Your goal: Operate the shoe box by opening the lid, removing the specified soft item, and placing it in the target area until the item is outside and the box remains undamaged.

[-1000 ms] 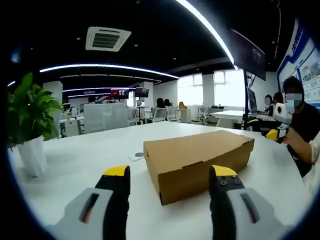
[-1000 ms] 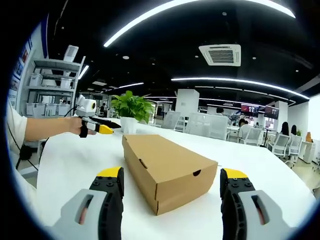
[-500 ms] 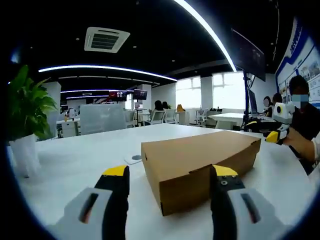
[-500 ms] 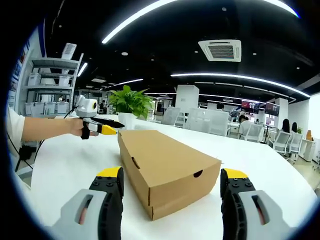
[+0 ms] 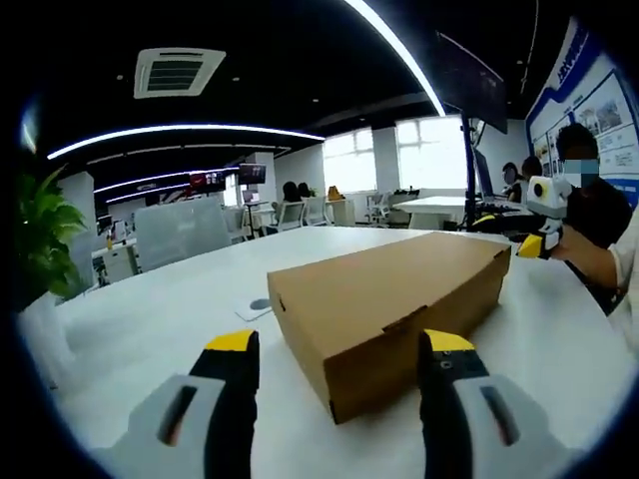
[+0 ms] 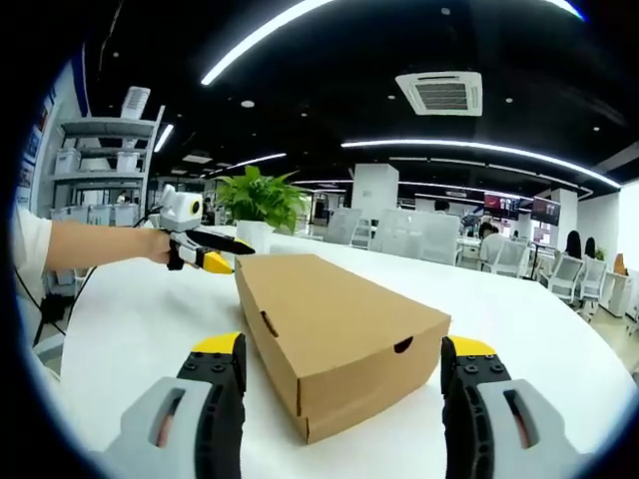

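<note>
The plain brown cardboard shoe box lies closed on the white round table, its long lid flat and its front flap tucked in, with a small half-moon finger notch cut in the end wall that faces the right gripper view. The left gripper hangs just before one end of the box, its yellow-tipped jaws spread wide with nothing between them; the right gripper stands at the opposite end, likewise parted and empty. In the right gripper view the left gripper shows again in the person's hand, near the far corner of the box. A leafy green plant in a white pot stands well behind the box.

The step in hand looks to be the approach to the lid, which is not yet lifted. To do it well, I would steady the box body with one gripper against its end wall, pressing lightly so the card does not crease, and hook the other jaw tip under the lid's front edge, raising it slowly along its hinge rather than prying at a corner.
</note>
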Motion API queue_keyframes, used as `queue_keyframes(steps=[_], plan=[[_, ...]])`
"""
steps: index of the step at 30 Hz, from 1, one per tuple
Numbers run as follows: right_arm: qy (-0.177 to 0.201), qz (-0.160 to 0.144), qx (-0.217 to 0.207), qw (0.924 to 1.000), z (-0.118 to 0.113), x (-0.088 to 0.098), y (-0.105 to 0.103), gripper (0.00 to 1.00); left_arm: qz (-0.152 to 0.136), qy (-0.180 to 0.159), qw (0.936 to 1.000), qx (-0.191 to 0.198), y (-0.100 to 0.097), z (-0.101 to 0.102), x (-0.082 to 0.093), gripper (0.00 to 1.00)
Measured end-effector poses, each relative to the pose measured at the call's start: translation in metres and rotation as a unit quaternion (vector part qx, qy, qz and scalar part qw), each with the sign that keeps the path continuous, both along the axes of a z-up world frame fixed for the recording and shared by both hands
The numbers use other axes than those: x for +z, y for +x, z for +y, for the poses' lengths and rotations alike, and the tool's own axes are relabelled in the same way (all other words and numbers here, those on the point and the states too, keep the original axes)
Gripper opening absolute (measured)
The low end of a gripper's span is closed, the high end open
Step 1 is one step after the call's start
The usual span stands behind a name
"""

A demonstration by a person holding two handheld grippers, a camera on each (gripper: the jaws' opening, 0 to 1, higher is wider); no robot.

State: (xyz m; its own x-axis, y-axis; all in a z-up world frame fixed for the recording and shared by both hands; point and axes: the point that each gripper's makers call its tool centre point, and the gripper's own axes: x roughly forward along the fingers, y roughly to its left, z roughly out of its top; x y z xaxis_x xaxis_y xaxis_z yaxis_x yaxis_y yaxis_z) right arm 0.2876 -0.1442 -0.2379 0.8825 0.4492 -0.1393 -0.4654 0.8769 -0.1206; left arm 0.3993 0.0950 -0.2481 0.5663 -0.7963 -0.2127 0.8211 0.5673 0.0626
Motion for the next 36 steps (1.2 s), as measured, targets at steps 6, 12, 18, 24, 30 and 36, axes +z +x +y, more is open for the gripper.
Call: queue_keyframes(steps=[6,12,18,24,30,36], plan=[[-0.001,0.007,0.0,1.0,0.003,-0.004,0.004,0.83,0.018,-0.031,0.9993,-0.001,-0.002,-0.004,-0.001,0.68],[-0.005,0.013,-0.008,0.9999,0.001,-0.007,0.009,0.82,0.019,-0.034,0.9992,-0.006,-0.003,-0.006,0.001,0.66],[-0.003,0.018,-0.004,0.9998,0.004,-0.01,0.011,0.81,0.019,-0.025,0.9991,-0.029,-0.013,-0.016,0.0,0.62],[-0.004,0.024,-0.001,0.9997,0.007,-0.014,0.011,0.8,0.011,-0.029,0.9991,-0.029,-0.012,-0.022,0.007,0.64],[-0.001,0.023,0.0,0.9997,0.01,-0.013,0.013,0.81,0.01,-0.026,0.9991,-0.033,-0.007,-0.022,0.006,0.65],[-0.007,0.027,0.007,0.9996,0.014,-0.017,0.014,0.81,0.012,-0.025,0.9991,-0.034,-0.003,-0.023,0.003,0.64]])
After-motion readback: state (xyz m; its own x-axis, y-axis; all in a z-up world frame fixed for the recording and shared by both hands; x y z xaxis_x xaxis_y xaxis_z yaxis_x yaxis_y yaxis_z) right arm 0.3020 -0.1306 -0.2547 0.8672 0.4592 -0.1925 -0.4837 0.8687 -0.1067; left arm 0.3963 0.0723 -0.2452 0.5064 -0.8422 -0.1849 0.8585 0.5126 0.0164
